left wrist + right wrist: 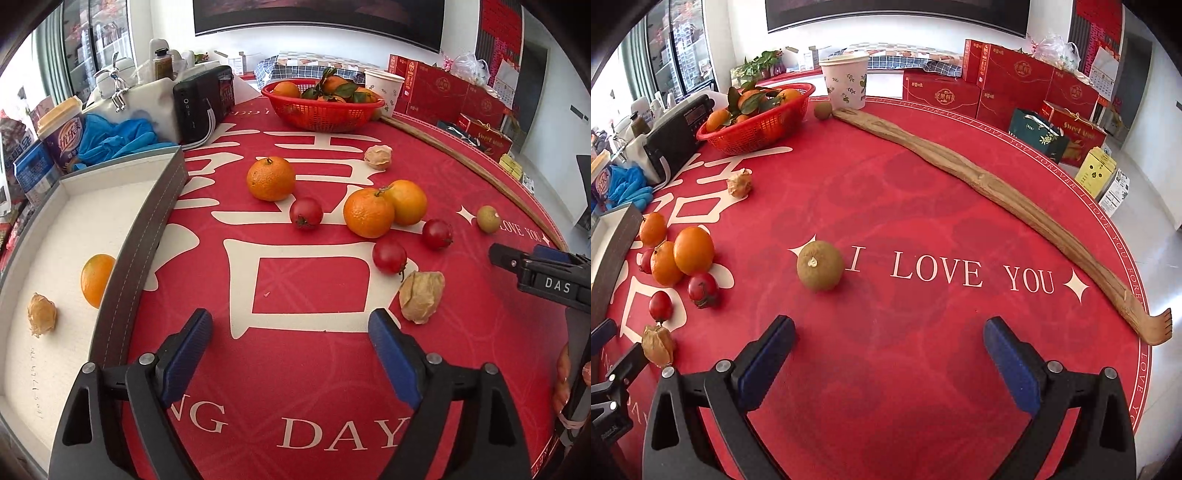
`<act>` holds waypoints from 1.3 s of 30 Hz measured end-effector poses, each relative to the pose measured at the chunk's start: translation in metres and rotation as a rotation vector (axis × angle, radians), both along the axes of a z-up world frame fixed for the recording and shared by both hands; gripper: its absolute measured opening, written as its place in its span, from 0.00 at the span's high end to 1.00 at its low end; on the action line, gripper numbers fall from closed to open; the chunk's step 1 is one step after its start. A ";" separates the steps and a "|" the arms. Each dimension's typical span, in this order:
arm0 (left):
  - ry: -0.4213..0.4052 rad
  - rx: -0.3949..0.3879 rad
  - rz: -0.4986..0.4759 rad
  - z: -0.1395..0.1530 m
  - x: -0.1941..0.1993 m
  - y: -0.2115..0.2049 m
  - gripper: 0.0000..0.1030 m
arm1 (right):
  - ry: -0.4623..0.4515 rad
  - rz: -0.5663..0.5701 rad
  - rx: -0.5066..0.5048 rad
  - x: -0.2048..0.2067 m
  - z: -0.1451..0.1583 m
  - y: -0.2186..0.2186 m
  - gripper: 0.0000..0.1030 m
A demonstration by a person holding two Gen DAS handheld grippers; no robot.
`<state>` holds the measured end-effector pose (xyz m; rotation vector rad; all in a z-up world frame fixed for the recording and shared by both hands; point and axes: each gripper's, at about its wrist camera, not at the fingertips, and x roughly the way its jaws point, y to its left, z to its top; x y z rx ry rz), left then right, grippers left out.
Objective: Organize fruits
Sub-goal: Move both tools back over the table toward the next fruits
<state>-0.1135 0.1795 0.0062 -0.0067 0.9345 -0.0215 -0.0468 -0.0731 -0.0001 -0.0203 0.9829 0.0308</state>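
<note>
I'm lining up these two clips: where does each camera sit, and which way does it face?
Left wrist: on the left gripper, facing the tray and loose fruit; own open fingers show, the right gripper at right.
Right wrist: on the right gripper, facing the longan and back scratcher; own open fingers show.
Shared: red basket.

Orange mandarins (271, 178), red tomatoes (306, 213), red cloth (923, 206) with white lettering.

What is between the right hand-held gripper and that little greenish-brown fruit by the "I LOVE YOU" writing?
Nothing visible. The right hand-held gripper is open, and only bare red tablecloth lies between it and the greenish-brown fruit. The fruit sits ahead and a little toward the gripper's left finger. The tomatoes and oranges lie well off to the left.
</note>
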 end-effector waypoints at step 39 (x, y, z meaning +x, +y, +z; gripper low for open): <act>0.007 -0.001 -0.007 -0.001 0.001 -0.001 0.07 | -0.014 -0.006 -0.003 0.000 0.001 0.001 0.01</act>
